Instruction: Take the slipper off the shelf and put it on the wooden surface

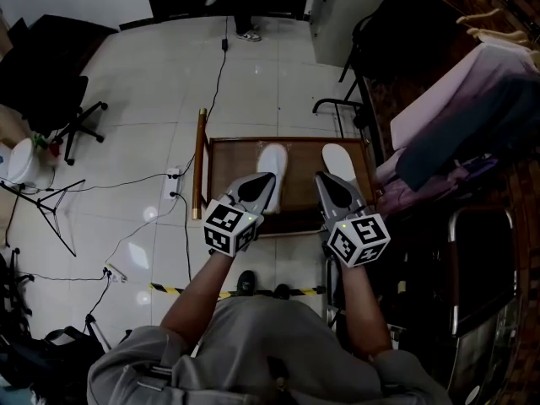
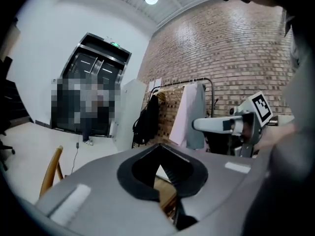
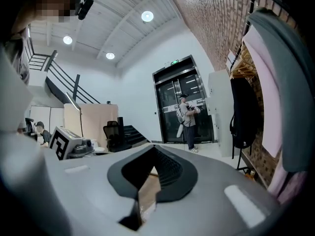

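Note:
Two white slippers lie side by side on the low wooden surface [image 1: 221, 154] below me, the left slipper [image 1: 273, 163] and the right slipper [image 1: 339, 160]. My left gripper [image 1: 263, 182] hovers over the near end of the left slipper, shut and holding nothing. My right gripper [image 1: 325, 182] hangs just above the near end of the right slipper, its jaws also together and empty. In the left gripper view the jaws [image 2: 158, 149] meet at the tip with wood showing behind them. The right gripper view shows its jaws [image 3: 154, 150] the same way.
A clothes rack with hanging garments [image 1: 456, 116] and a metal frame [image 1: 481, 268] crowd the right side. An office chair [image 1: 51, 66], a white bucket [image 1: 21, 163] and floor cables lie to the left. A person [image 3: 188, 122] stands at the far door.

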Action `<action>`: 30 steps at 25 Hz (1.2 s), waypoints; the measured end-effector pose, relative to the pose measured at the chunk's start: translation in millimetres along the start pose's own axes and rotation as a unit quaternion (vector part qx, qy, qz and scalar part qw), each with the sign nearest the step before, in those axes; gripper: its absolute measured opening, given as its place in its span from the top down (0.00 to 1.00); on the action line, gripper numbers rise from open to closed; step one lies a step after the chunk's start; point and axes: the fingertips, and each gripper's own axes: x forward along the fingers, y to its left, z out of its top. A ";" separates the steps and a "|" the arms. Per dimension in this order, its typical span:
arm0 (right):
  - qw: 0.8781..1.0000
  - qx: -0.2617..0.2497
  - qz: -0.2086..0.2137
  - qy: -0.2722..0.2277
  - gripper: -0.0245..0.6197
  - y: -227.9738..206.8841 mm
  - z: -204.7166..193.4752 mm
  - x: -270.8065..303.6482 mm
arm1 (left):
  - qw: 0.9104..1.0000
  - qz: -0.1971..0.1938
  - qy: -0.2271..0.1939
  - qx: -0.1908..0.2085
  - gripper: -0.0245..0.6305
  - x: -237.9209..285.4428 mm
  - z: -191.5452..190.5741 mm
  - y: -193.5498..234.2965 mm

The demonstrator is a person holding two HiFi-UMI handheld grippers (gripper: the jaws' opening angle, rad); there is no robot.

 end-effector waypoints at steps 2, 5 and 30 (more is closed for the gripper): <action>1.000 0.002 0.005 -0.015 0.96 4.1 6.2 -1.6 | 1.000 -0.019 -0.006 -0.007 0.95 -6.9 9.6 -15.7; 0.999 -0.004 0.013 -0.033 0.96 7.7 15.8 -3.4 | 0.999 -0.042 -0.013 -0.013 0.95 -10.5 21.2 -32.2; 0.998 -0.020 0.046 -0.030 0.96 21.0 18.1 -13.1 | 0.997 -0.075 -0.001 -0.013 0.95 -5.3 26.3 -59.2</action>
